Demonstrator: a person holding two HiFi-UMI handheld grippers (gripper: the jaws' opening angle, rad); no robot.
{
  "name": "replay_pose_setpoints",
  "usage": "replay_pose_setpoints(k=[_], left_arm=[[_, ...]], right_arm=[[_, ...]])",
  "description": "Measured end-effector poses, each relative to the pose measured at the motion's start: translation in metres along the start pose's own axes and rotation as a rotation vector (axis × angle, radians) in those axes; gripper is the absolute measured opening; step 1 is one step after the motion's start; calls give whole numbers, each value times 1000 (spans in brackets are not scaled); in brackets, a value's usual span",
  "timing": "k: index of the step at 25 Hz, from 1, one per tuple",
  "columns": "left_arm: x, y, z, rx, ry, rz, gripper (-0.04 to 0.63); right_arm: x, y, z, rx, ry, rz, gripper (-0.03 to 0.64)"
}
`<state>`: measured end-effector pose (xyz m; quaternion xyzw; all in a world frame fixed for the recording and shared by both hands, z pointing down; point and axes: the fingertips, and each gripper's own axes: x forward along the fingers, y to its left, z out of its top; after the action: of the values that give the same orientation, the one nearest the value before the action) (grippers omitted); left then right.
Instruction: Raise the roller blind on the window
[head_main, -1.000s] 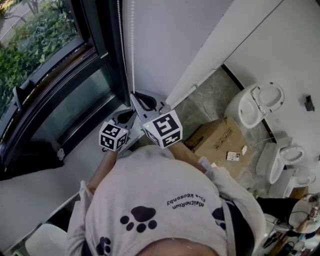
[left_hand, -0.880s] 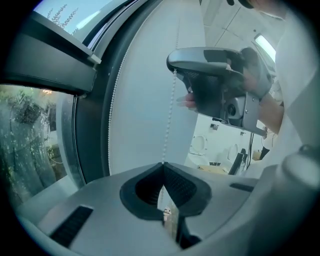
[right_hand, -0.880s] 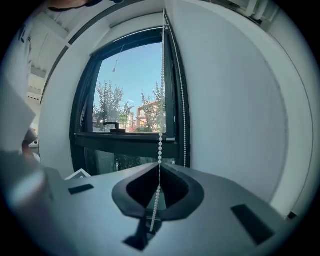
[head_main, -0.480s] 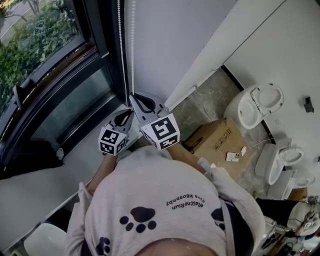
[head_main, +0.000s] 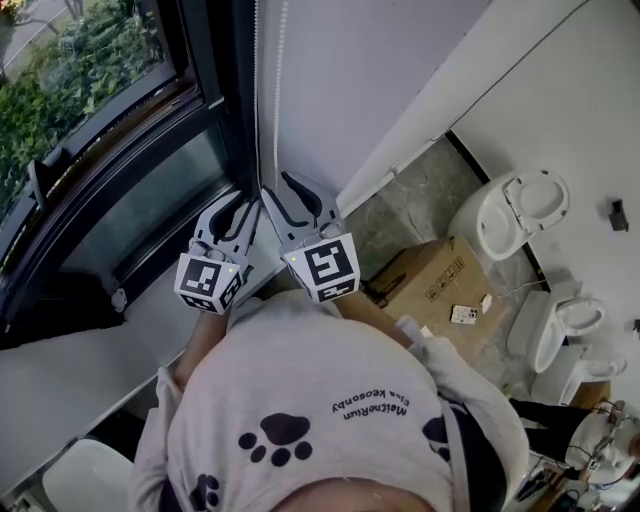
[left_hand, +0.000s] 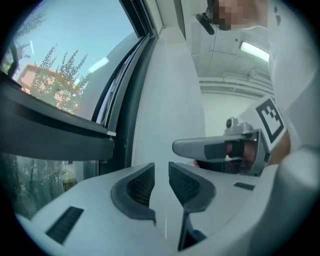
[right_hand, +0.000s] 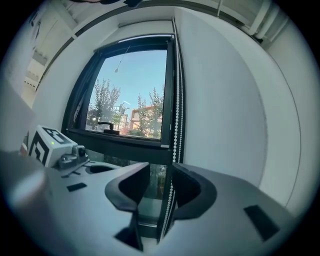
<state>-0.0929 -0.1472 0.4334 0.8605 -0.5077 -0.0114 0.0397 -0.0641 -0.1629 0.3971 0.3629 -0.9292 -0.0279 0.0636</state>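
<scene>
The white bead chain (head_main: 268, 90) of the blind hangs down the wall beside the dark window frame (head_main: 215, 60). In the right gripper view the bead chain (right_hand: 176, 110) runs down between the jaws of my right gripper (right_hand: 161, 182). Those jaws have just been opening, and their pads stand clear of the chain. My left gripper (head_main: 232, 207) is just left of my right gripper (head_main: 283, 192), level with it. Its jaws have also just been opening. In the left gripper view nothing lies between the jaws of my left gripper (left_hand: 161, 172). The window glass (right_hand: 132, 95) shows uncovered.
A white window sill (head_main: 90, 350) runs below the glass. Down on the floor to the right stand a cardboard box (head_main: 430, 280) and white toilets (head_main: 510, 215). A white wall (head_main: 370, 70) lies right of the chain.
My right gripper's jaws, shut around the chain before, now stand apart. My left gripper has risen beside the right one and its jaws have opened.
</scene>
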Motion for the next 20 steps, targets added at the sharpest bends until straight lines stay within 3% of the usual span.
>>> replay_pose_setpoints(k=[3,7,11,17,20], left_arm=[[-3,3,21,2,-39,45,81],[-11,6,44,35,-84,116,81],[-19,4,60,35,-122,179,80],[-28,-7,74,78,-142,222,8],[-31,-12,78,93,-141,232,8]], right_arm=[[-9,-6,5,-46,-20,-66,131],[-25,-15,14,-26,-70,-143,129],[-38,-23,29,-16,-138,-201,49],[-51,-24,39,-2,-173,-207,11],[-58,-23,44,10,-191,-215,9]])
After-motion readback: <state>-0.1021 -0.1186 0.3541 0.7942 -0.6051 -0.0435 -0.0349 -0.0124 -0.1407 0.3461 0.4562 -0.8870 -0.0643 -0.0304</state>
